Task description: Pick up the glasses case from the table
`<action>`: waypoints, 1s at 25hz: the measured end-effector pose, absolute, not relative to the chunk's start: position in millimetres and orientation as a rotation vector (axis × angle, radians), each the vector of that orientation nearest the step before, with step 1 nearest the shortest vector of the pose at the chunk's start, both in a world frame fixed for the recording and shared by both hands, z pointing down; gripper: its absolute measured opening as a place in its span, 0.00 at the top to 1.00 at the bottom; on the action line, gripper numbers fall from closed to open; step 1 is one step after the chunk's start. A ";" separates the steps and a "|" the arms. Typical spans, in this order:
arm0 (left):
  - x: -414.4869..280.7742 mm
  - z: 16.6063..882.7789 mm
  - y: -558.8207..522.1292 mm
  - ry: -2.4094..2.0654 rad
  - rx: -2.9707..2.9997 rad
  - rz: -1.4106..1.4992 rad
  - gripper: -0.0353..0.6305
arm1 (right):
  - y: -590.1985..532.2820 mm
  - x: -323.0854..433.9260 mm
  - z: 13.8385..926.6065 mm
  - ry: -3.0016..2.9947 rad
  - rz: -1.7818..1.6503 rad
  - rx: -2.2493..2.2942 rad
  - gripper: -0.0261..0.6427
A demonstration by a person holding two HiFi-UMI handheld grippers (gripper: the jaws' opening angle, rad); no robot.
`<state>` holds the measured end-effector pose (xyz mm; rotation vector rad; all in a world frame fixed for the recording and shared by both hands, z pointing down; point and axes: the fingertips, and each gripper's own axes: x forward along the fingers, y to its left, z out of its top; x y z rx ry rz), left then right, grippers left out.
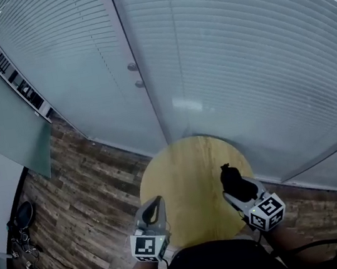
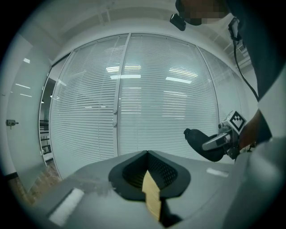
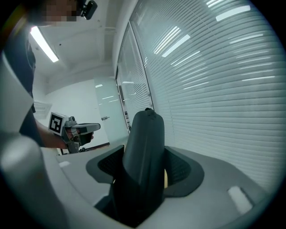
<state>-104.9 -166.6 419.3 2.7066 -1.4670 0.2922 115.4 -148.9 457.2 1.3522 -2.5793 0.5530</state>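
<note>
Jutting from right gripper (image 1: 236,194) is glasses case (image 3: 144,152).

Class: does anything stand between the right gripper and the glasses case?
Nothing visible does. The right gripper already has its jaws clamped on the glasses case, which is held off the round table.

Between the jaws of our right gripper (image 3: 143,172) stands the dark glasses case (image 3: 144,143) — upright, its rounded end pointing away from us, with both jaws pressed against its sides. Off to the left we see our left gripper (image 3: 91,128) with its marker cube (image 3: 56,123), held in the air well apart from the case. White blinds (image 3: 214,80) fill the right side — a pale door (image 3: 106,107) stands behind.
</note>
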 end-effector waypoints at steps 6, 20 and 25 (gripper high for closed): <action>-99.0 416.2 -167.6 -1.459 2.720 0.300 0.94 | -149.8 118.2 464.9 -2.559 0.539 1.362 0.54; -86.2 393.6 -171.3 -1.451 2.756 0.262 0.94 | -155.3 121.2 459.1 -2.584 0.527 1.370 0.54; -81.2 396.1 -170.8 -1.439 2.763 0.263 0.94 | -156.1 120.4 463.5 -2.586 0.516 1.363 0.54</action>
